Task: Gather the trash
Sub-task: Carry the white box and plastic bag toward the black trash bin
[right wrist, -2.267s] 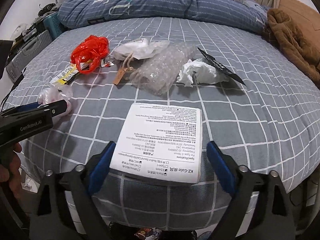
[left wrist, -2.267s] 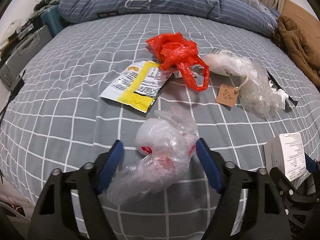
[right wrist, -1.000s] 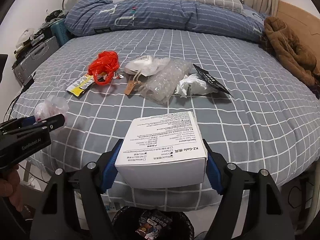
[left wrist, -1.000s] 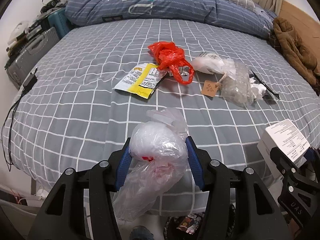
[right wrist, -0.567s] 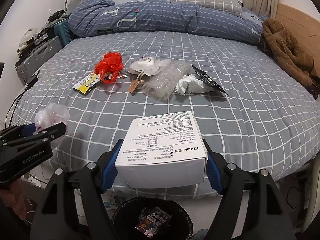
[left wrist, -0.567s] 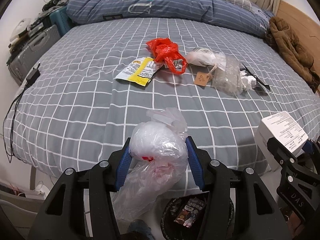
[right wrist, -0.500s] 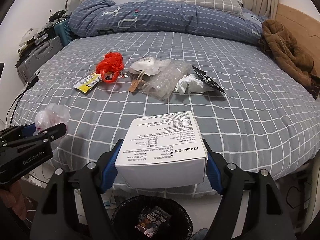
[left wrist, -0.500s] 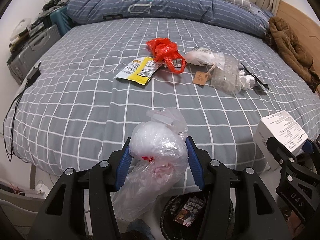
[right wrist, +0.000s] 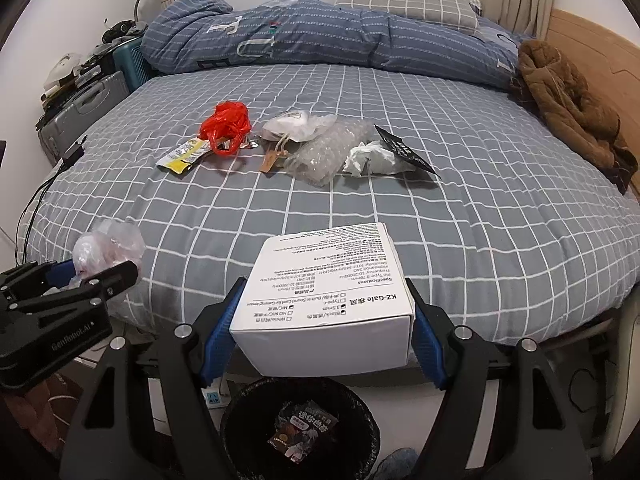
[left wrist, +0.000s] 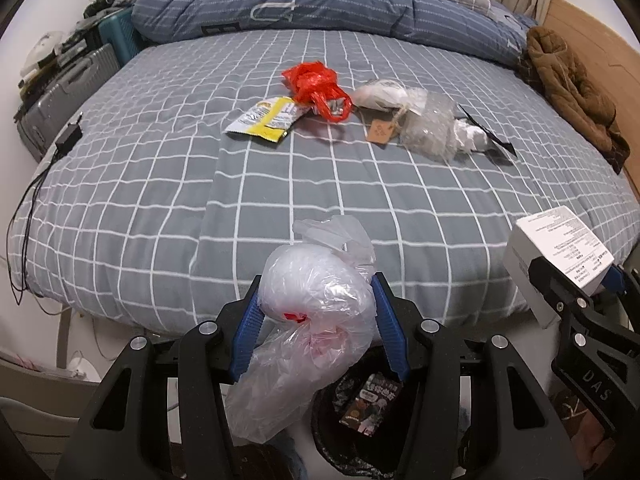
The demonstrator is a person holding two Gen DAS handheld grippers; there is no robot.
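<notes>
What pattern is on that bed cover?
The bed cover is grey with a grid of thin white lines, seen best in the right wrist view.

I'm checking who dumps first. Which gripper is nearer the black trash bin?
Roughly even, perhaps right. The right gripper, shut on the white box, hangs above the bin. The left gripper, holding the clear plastic bag, hangs over its left rim.

We see the black bin (right wrist: pixel 300 420) open-topped below the bed (right wrist: pixel 400 216) edge, its mouth partly covered by the white box (right wrist: pixel 332 300) and the clear bag (left wrist: pixel 316 320). The near half of the bed lies bare. Across its middle, 1 row of litter runs from the yellow wrapper (left wrist: pixel 266 120) to the tissue (right wrist: pixel 368 158).
</notes>
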